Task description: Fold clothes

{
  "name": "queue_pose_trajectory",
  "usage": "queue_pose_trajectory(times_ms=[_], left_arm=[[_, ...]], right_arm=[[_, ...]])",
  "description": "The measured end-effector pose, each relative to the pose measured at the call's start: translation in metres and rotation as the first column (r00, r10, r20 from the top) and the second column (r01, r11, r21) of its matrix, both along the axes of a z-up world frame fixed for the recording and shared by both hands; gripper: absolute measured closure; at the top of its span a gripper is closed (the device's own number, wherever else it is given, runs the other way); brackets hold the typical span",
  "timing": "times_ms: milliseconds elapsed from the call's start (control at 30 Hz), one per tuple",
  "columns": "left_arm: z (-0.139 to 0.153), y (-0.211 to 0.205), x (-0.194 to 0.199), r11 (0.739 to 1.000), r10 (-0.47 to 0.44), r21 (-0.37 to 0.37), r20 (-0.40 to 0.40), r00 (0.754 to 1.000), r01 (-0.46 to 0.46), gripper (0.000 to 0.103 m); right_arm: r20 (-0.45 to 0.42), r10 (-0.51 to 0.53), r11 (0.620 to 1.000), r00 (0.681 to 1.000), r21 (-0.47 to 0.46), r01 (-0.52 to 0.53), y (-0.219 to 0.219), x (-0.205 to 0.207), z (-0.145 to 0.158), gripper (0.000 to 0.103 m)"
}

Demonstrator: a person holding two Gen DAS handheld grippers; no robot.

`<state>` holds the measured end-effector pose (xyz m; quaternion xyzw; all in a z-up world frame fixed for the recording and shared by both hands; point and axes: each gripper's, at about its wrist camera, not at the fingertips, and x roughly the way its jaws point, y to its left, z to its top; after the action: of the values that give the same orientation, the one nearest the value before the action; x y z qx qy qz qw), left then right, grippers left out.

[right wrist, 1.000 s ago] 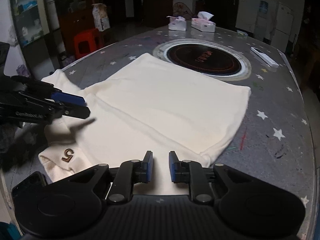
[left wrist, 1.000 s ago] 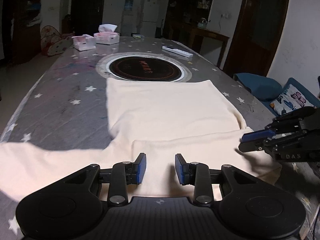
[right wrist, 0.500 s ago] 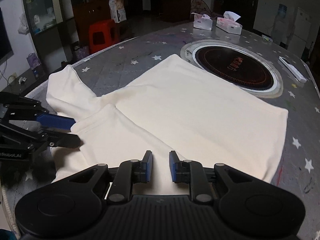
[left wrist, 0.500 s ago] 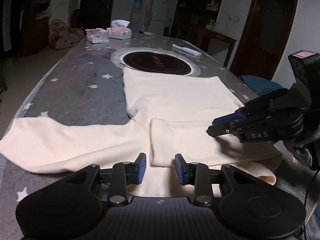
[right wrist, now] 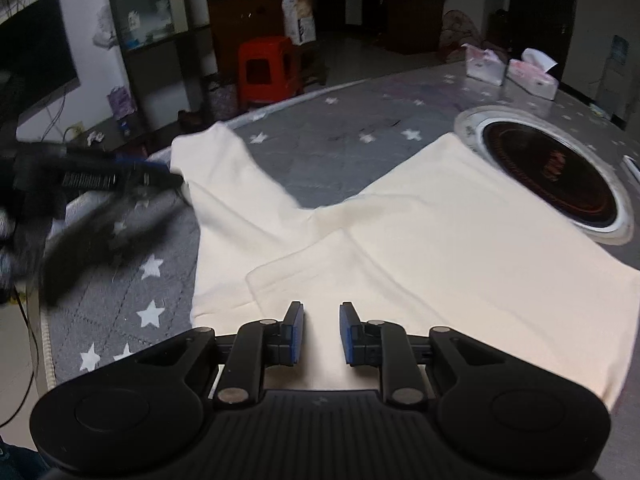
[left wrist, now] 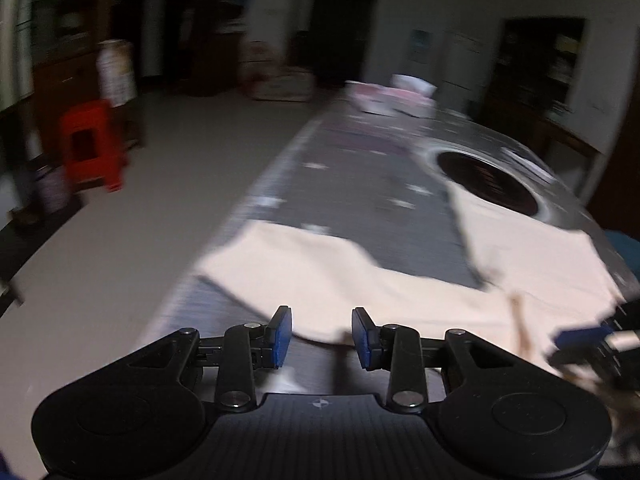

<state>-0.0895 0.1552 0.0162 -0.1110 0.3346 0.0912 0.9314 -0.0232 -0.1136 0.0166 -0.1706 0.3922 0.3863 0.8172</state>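
Note:
A cream long-sleeved garment [right wrist: 440, 240] lies flat on the grey star-patterned table [right wrist: 328, 168]. One sleeve is folded over the body near me; the other sleeve [right wrist: 224, 184] stretches out to the left. In the left wrist view the outstretched sleeve [left wrist: 320, 276] lies just ahead of my left gripper [left wrist: 321, 336], which is open and empty above the sleeve's near edge. My right gripper [right wrist: 321, 332] is open and empty over the folded part. The left gripper shows blurred in the right wrist view [right wrist: 160, 176], by the sleeve's cuff. The right gripper shows at the right edge of the left wrist view [left wrist: 580, 344].
A round black hob [right wrist: 552, 168] is set into the table beyond the garment. Two tissue boxes [right wrist: 512, 72] stand at the far end. A red stool [right wrist: 266, 70] stands on the floor left of the table. The table's left edge runs close to the sleeve.
My left gripper has swung left toward the outstretched sleeve's end; its view is motion-blurred. My right gripper has also turned left over the folded sleeve. Both stay open.

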Motion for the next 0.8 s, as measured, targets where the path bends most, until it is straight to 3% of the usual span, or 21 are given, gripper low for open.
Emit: queue_pose_trajectory(times_ms=[200,433,467,533,600,800], left_arm=[[-0.005,0.031,0.015,0.994,0.112,-0.014,-0.012,0.994,-0.112,0.064],[-0.014,0.046,0.029,0.987,0.150,-0.062,-0.024,0.988,-0.151,0.066],[-0.015,0.047,0.031,0.986,0.155,-0.063,-0.022,0.988,-0.156,0.068],[-0.014,0.048,0.032,0.984,0.163,-0.064,-0.018,0.987,-0.163,0.086],[-0.013,0.048,0.033,0.983,0.170,-0.065,-0.014,0.985,-0.171,0.095],[0.017,0.034,0.034,0.988,0.136,-0.082,0.077,0.988,-0.129,0.098]], right_arm=[[0.027,0.009,1.000,1.000,0.008,-0.009,-0.001,-0.009,0.010,0.083],[0.047,0.005,1.000,0.999,0.030,-0.006,-0.011,-0.020,0.023,0.082],[0.049,0.003,0.999,0.999,0.033,-0.005,-0.013,-0.021,0.025,0.082],[0.054,0.000,0.999,0.999,0.042,-0.002,-0.017,-0.024,0.027,0.082],[0.056,-0.009,0.999,0.998,0.051,0.006,-0.021,-0.026,0.029,0.082],[0.061,-0.048,0.996,0.997,0.073,0.043,-0.040,-0.033,0.035,0.082]])
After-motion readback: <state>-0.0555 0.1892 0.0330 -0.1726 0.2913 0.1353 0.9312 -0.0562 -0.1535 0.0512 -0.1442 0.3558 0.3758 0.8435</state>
